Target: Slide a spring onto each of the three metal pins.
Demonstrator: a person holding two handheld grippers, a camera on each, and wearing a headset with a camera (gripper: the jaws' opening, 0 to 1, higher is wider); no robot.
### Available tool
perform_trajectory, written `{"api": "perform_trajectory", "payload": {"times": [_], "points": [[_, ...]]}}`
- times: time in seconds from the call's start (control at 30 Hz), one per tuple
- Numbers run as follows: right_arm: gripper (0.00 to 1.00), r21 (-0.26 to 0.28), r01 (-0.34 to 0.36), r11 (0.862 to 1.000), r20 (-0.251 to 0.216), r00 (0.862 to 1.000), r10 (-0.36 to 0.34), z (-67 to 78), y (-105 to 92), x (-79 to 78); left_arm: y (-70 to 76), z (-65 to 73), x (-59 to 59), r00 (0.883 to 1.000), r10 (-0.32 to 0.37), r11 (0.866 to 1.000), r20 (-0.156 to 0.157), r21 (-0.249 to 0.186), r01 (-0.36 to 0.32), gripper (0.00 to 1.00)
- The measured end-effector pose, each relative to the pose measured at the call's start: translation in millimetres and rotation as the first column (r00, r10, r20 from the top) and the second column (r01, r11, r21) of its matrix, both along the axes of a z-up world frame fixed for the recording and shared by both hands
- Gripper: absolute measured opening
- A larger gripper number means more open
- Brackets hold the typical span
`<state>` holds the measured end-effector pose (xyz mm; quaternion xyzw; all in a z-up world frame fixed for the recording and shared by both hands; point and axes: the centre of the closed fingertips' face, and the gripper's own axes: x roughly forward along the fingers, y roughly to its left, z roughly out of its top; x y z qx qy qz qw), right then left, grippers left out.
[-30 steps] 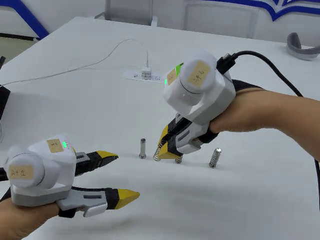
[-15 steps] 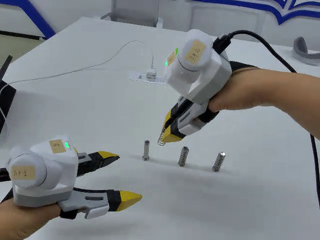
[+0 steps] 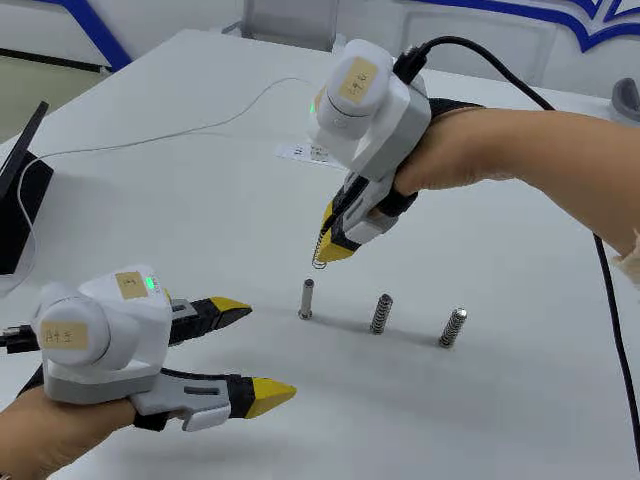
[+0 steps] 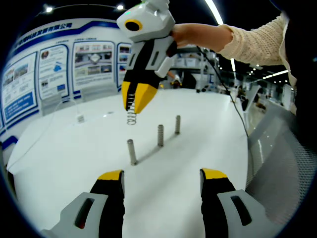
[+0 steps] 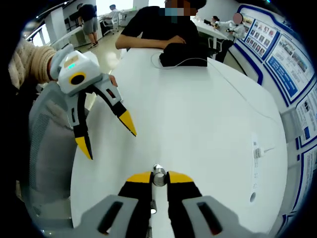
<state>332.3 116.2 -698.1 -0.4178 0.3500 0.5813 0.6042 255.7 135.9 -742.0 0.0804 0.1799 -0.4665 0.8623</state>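
Three metal pins stand in a row on the white table. The left pin (image 3: 307, 298) (image 4: 132, 151) is bare. The middle pin (image 3: 381, 313) (image 4: 160, 135) and the right pin (image 3: 453, 327) (image 4: 177, 124) each carry a spring. My right gripper (image 3: 330, 250) (image 4: 139, 96) (image 5: 158, 177) hangs just above the bare pin, shut on a small spring (image 3: 320, 255) (image 4: 131, 115) (image 5: 159, 174) that dangles from its yellow tips. My left gripper (image 3: 265, 350) (image 4: 162, 174) (image 5: 110, 140) is open and holds nothing, low over the table, near left of the pins.
A white power strip (image 3: 305, 152) with a thin cable lies behind the pins. A dark device (image 3: 20, 200) stands at the table's left edge. A person (image 5: 168, 29) sits at the far end of the table.
My right gripper has risen from the table beside the middle pin with the spring and moved left, over the bare pin. The left gripper has stayed in place.
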Motion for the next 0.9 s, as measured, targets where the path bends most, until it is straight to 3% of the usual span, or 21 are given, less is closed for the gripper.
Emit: {"api": "perform_trajectory", "payload": {"times": [0.47,0.9], "points": [[0.12,-0.040,-0.002,0.999,-0.038,0.999,0.001,-21.1,5.9,0.4,2.5,-1.3,2.1,1.000,0.009,1.000,-0.006,0.001,-0.009,0.62],[0.12,-0.052,0.003,0.999,-0.053,0.999,-0.006,-29.9,6.0,0.6,3.2,-3.2,3.1,1.000,0.011,1.000,-0.013,0.002,-0.011,0.61]]}}
